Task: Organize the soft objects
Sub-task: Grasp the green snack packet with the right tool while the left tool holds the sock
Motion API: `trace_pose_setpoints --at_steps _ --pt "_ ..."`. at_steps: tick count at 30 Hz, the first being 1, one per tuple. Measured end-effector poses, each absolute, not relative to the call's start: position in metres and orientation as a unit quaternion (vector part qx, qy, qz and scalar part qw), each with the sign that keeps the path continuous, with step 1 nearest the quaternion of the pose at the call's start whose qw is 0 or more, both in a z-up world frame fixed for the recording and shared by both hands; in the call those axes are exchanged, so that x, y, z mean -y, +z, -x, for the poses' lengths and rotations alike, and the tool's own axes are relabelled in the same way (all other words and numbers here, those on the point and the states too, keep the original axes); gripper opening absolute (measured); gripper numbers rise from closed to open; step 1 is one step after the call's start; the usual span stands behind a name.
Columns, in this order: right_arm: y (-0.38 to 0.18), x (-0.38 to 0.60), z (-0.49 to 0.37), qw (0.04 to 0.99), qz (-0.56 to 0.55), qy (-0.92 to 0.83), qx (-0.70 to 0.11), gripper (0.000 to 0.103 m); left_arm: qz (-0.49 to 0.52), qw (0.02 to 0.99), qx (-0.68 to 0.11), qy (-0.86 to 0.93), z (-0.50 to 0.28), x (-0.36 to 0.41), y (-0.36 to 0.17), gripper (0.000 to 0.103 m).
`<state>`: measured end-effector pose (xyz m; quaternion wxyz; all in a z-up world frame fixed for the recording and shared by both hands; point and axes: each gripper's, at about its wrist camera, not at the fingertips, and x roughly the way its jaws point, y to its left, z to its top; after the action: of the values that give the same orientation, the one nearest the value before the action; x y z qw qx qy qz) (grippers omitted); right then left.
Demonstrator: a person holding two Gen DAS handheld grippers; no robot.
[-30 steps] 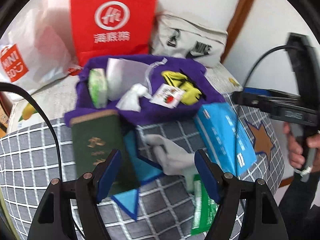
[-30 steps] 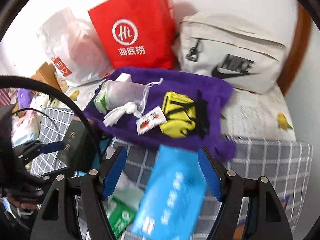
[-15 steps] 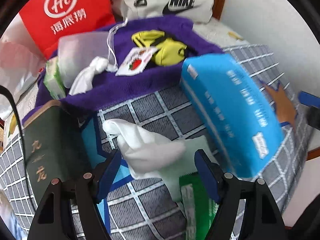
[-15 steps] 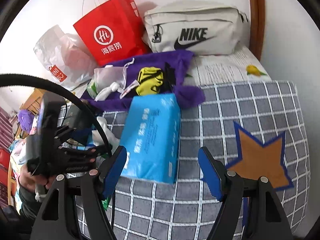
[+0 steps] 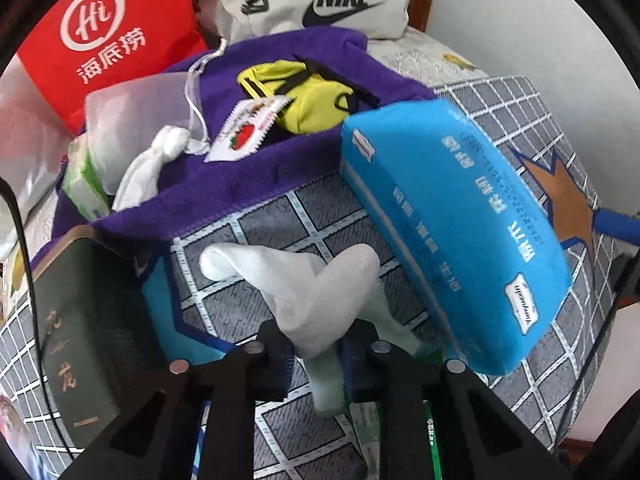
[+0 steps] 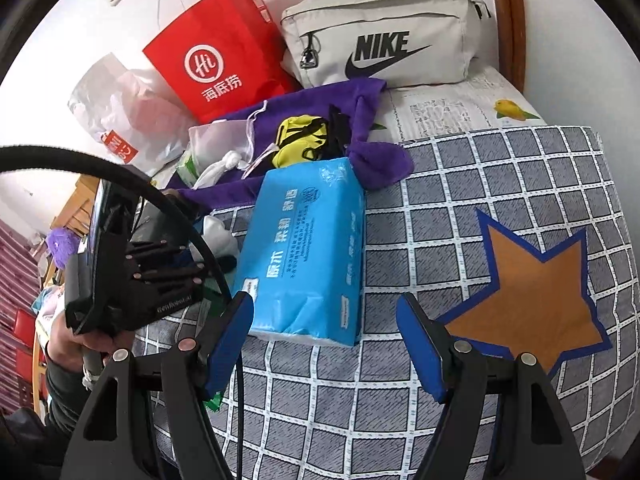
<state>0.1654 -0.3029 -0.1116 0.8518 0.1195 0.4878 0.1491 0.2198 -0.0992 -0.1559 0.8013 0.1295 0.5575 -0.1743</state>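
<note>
Fabric of the white sock is pinched in the just-closed left gripper, its length running far-left. Blue tissue pack lies just beyond the spread, empty right gripper, nearer it.

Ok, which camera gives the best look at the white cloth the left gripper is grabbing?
The left wrist view: the white cloth fills the centre, pinched between the left gripper fingers, which have just been closing. In the right wrist view, only a scrap shows, behind the cable and blue tissue pack.
</note>
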Motion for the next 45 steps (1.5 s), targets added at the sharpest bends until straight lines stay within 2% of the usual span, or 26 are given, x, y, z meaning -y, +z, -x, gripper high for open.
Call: trace_pose_setpoints --at_steps 12,19,29,36,38,40,43,45 --pt "-0.123 0.247 -0.127 0.836 -0.095 0.211 -0.497 0.073 -0.080 0.848 -0.503 -0.146 -0.221 0.054 -0.095 0.016" --pt "-0.153 0.178 -0.105 0.828 -0.075 0.206 -0.516 0.073 -0.048 0.867 -0.479 -0.129 -0.206 0.021 -0.071 0.016" --pt "-0.185 0.140 -0.107 0.854 -0.092 0.131 -0.495 0.073 0.005 0.868 -0.479 -0.131 -0.169 -0.026 -0.080 0.016" --pt "-0.189 0.120 -0.113 0.887 -0.043 0.086 -0.451 0.072 0.029 0.864 -0.482 -0.141 -0.159 -0.042 -0.089 0.016" --pt "-0.190 0.114 -0.111 0.889 -0.001 0.094 -0.448 0.066 0.035 0.865 -0.479 -0.143 -0.157 -0.045 -0.090 0.016" --pt "-0.191 0.117 -0.107 0.887 0.039 0.111 -0.446 0.048 0.041 0.865 -0.478 -0.145 -0.156 -0.048 -0.090 0.016" --pt "-0.188 0.138 -0.107 0.872 0.029 0.146 -0.466 0.041 0.051 0.865 -0.477 -0.147 -0.155 -0.052 -0.091 0.016" --pt "-0.186 0.155 -0.106 0.863 0.000 0.144 -0.484 0.041 0.053 0.865 -0.475 -0.152 -0.154 -0.053 -0.091 0.016"
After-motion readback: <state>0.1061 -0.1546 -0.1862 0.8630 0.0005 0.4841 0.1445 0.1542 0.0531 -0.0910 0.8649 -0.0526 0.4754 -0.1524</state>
